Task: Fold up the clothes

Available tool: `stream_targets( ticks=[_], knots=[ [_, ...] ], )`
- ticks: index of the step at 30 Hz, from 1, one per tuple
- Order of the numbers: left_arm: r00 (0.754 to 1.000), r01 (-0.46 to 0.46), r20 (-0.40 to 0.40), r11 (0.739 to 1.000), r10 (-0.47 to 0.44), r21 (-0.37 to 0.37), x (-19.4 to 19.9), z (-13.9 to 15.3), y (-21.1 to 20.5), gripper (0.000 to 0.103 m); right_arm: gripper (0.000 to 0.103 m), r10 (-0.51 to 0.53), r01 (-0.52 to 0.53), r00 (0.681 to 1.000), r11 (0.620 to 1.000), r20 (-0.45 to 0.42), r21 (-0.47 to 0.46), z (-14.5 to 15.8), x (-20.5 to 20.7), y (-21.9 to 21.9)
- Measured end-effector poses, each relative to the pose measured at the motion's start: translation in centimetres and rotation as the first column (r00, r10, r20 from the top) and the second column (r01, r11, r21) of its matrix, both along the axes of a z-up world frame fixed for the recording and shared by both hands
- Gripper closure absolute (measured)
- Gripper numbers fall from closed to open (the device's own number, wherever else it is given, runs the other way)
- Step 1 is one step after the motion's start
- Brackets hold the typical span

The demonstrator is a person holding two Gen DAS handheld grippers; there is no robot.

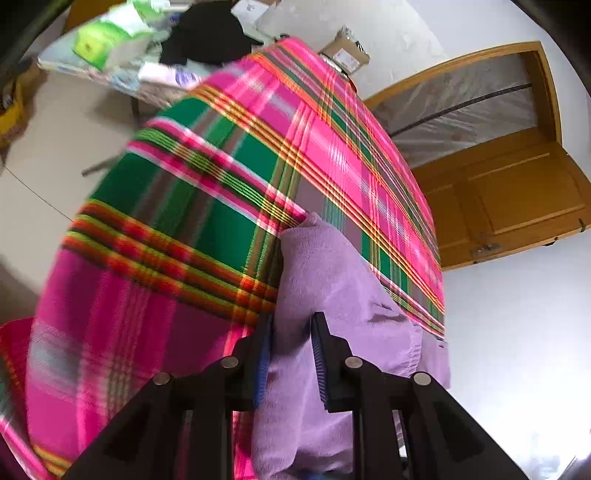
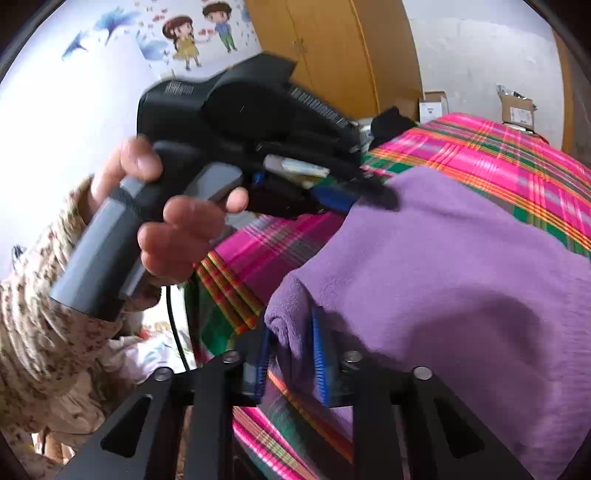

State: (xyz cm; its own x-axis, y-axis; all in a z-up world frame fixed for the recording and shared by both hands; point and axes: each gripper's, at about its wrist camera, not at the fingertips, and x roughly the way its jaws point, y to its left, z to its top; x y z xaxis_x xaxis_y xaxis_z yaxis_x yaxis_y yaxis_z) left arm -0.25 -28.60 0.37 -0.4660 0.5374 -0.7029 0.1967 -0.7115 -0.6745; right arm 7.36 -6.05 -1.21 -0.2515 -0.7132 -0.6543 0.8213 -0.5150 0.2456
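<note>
**Purple fleece between both tongs, plaid cloth beneath**

Surroundings: plaid cloth (image 1: 177, 229), pink and green with orange stripes, covers the surface under the work. Beyond it, a cluttered side worktop (image 1: 110, 74) carries a green-and-white package (image 1: 99, 44) and a black garment (image 1: 210, 33). A cardboard box (image 1: 345, 51) sits at the cloth's far end. A wooden door (image 1: 509, 192) leans against the wall on the right. In the right wrist view, a wooden wardrobe (image 2: 325, 48) and cartoon wall stickers (image 2: 199, 33) stand behind.

In the way: in the right wrist view the left tongs (image 2: 354, 195) with their black body, held by the person's left hand (image 2: 173, 236) in a speckled sleeve (image 2: 40, 325), fill the upper left and hide part of the cloth.

Task item: purple fleece garment (image 1: 332, 295) lies on the plaid cloth. A fold of it runs up between the left tongs (image 1: 291, 354); jaws stand narrowly apart, pads flanking the fabric, no clear pinch. The right tongs (image 2: 291, 354) straddle a bunched corner of the fleece (image 2: 443, 288), jaws likewise partly parted and loose about it.
</note>
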Motion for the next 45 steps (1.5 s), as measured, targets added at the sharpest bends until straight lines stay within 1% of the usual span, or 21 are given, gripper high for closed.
stream_targets(
  ticks=[1,2,7,10,12,15,17,19,21,23,27,29,31,32,33,35,38,39,43,44,45],
  knots=[
    [1.000,-0.009,-0.010,1.000,0.009,-0.011,0.5,0.5,0.0,0.082,0.072,-0.005,0.005,1.000,1.000,-0.008,-0.014,0.4,0.1,0.6],
    [1.000,-0.021,-0.020,1.000,0.020,-0.019,1.0,1.0,0.1,0.081,0.071,-0.002,0.002,1.000,1.000,-0.014,-0.029,0.9,0.2,1.3],
    [0.996,-0.044,-0.085,0.998,0.040,-0.052,3.2,3.6,1.7,0.077,0.071,-0.032,0.027,0.998,0.995,-0.048,-0.096,3.3,0.3,5.9],
    [0.995,-0.023,-0.103,0.998,0.017,-0.058,3.6,4.7,3.7,0.075,0.070,-0.103,0.096,0.993,0.989,-0.057,-0.112,4.1,0.4,9.0],
    [0.993,-0.003,-0.116,0.998,-0.004,-0.063,3.9,5.3,5.2,0.075,0.069,-0.166,0.160,0.985,0.980,-0.048,-0.117,4.2,-0.7,10.8],
    [0.988,0.057,-0.139,0.995,-0.068,-0.086,4.1,6.0,8.1,0.075,0.069,-0.264,0.258,0.963,0.960,-0.047,-0.107,4.1,-1.4,14.4],
    [0.983,0.105,-0.139,0.990,-0.117,-0.092,3.9,6.0,10.1,0.075,0.069,-0.345,0.338,0.937,0.936,-0.061,-0.094,4.0,-2.0,17.4],
    [0.977,0.154,-0.137,0.985,-0.163,-0.071,3.6,5.7,12.1,0.075,0.069,-0.415,0.409,0.907,0.909,-0.072,-0.083,4.1,-2.4,20.1],
    [0.969,0.201,-0.137,0.978,-0.208,-0.062,3.5,5.6,13.9,0.075,0.069,-0.508,0.504,0.856,0.862,-0.097,-0.060,4.2,-3.1,23.3],
    [0.961,0.232,-0.140,0.971,-0.238,-0.058,3.2,5.5,15.5,0.075,0.069,-0.607,0.606,0.787,0.794,-0.113,-0.047,4.2,-3.5,27.2],
    [0.940,0.302,-0.150,0.952,-0.307,-0.054,2.6,5.5,18.6,0.074,0.068,-0.772,0.779,0.617,0.626,-0.156,-0.018,4.2,-4.1,34.4],
    [0.932,0.326,-0.142,0.943,-0.333,-0.072,2.2,5.3,20.1,0.074,0.067,-0.829,0.847,0.521,0.532,-0.202,-0.002,4.3,-4.2,37.9],
    [0.925,0.353,-0.128,0.933,-0.359,-0.068,1.6,4.8,21.5,0.074,0.060,-0.859,0.886,0.451,0.463,-0.244,0.007,4.5,-4.6,40.1],
    [0.921,0.366,-0.121,0.928,-0.371,-0.064,1.3,4.5,22.1,0.074,0.060,-0.871,0.904,0.416,0.428,-0.263,0.010,4.5,-4.8,41.2],
    [0.917,0.377,-0.116,0.924,-0.383,-0.065,1.0,4.3,22.6,0.074,0.060,-0.881,0.915,0.392,0.403,-0.266,0.015,4.4,-5.1,42.3],
    [0.911,0.393,-0.109,0.917,-0.398,-0.067,0.5,4.0,23.4,0.074,0.059,-0.891,0.927,0.370,0.373,-0.262,0.040,4.1,-5.9,43.9],
    [0.910,0.399,-0.099,0.915,-0.404,-0.061,0.1,3.5,24.3,0.074,0.059,-0.889,0.928,0.370,0.366,-0.270,0.067,3.5,-6.7,44.9],
    [0.909,0.401,-0.097,0.914,-0.406,-0.060,0.0,3.4,24.6,0.074,0.059,-0.888,0.927,0.374,0.368,-0.269,0.074,3.3,-6.9,45.2],
    [0.904,0.415,-0.083,0.908,-0.419,-0.064,-0.4,2.9,25.7,0.073,0.059,-0.869,0.903,0.429,0.417,-0.248,0.102,2.4,-7.2,45.3],
    [0.904,0.417,-0.080,0.907,-0.421,-0.063,-0.6,2.8,25.9,0.073,0.061,-0.865,0.899,0.438,0.427,-0.245,0.100,2.3,-7.1,45.3],
    [0.904,0.416,-0.078,0.907,-0.420,-0.062,-0.7,2.8,26.1,0.073,0.066,-0.861,0.896,0.444,0.435,-0.249,0.093,2.4,-7.1,45.1]
  ],
)
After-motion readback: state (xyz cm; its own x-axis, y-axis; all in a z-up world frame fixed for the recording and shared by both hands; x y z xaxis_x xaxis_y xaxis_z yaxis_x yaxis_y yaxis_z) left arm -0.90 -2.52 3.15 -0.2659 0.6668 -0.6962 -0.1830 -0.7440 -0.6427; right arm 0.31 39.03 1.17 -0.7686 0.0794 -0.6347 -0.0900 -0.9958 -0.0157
